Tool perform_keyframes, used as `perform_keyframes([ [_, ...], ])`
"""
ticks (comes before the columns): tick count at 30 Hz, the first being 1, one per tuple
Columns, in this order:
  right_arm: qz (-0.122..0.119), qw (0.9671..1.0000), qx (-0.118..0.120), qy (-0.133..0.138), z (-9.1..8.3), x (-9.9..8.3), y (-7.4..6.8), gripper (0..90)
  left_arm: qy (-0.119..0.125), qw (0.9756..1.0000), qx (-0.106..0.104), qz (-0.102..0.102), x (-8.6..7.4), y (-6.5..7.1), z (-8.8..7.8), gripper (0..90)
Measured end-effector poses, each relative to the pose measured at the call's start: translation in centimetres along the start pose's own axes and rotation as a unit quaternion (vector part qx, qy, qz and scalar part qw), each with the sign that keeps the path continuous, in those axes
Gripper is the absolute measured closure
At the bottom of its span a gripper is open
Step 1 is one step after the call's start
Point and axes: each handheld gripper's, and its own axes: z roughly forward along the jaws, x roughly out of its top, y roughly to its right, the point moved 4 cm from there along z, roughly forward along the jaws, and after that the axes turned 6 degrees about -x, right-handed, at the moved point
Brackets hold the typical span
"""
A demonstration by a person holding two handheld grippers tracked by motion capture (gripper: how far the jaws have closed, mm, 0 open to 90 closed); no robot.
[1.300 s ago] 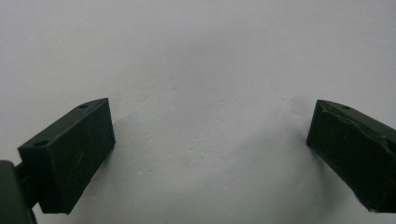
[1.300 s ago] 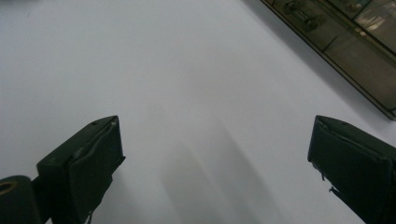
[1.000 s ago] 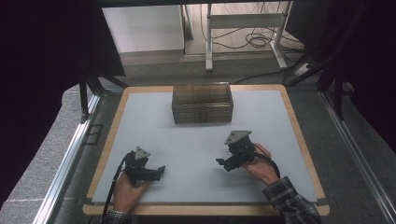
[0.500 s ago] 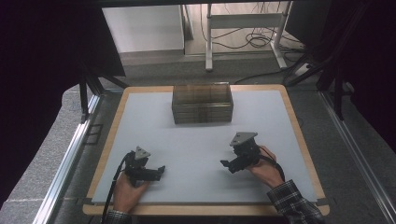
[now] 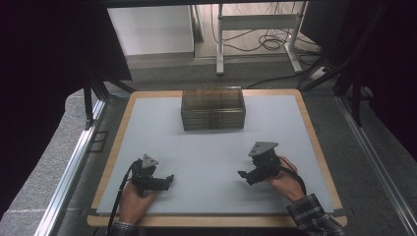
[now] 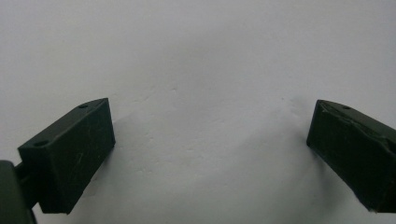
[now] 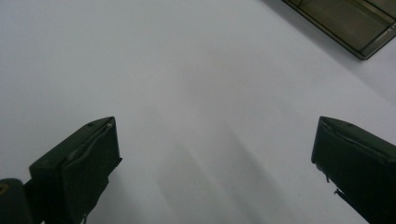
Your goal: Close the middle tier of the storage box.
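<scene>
A stack of clear brownish trays (image 5: pixel 213 109) stands at the far middle of the pale table mat (image 5: pixel 211 147). In the high view my left gripper (image 5: pixel 168 180) rests low on the mat near the front left, held by a hand, jaws pointing right. My right gripper (image 5: pixel 243 176) sits at the front right in the other hand, jaws pointing left. In the left gripper view my left gripper (image 6: pixel 210 154) stands wide open over bare mat. In the right gripper view my right gripper (image 7: pixel 212 163) is wide open too, with a corner of the trays (image 7: pixel 345 21) at the top right.
The mat lies on a wooden board (image 5: pixel 314 142) with its rim showing all round. Metal rails (image 5: pixel 74 162) run along both sides of the table. Beyond the far edge are a white panel (image 5: pixel 150 29), desk legs and floor cables (image 5: pixel 268 44).
My right gripper has drifted back toward the front right of the mat over the last second. The left gripper and the trays have stayed where they were.
</scene>
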Motion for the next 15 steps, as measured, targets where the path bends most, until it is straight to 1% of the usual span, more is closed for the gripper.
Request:
perform_keyframes([
  [6,0.006,1.0,-0.006,-0.004,-0.4,-0.6,0.3,0.0,-0.001,1.0,0.0,0.0,0.0,0.0,0.0,1.2],
  [7,0.004,1.0,-0.008,-0.003,-0.5,-0.7,0.4,0.0,-0.001,1.0,0.0,0.0,0.0,0.0,0.0,1.2],
  [15,0.014,0.9998,-0.015,-0.001,-1.3,-1.3,0.8,0.0,-0.001,1.0,0.0,0.0,0.0,0.0,0.0,1.3],
])
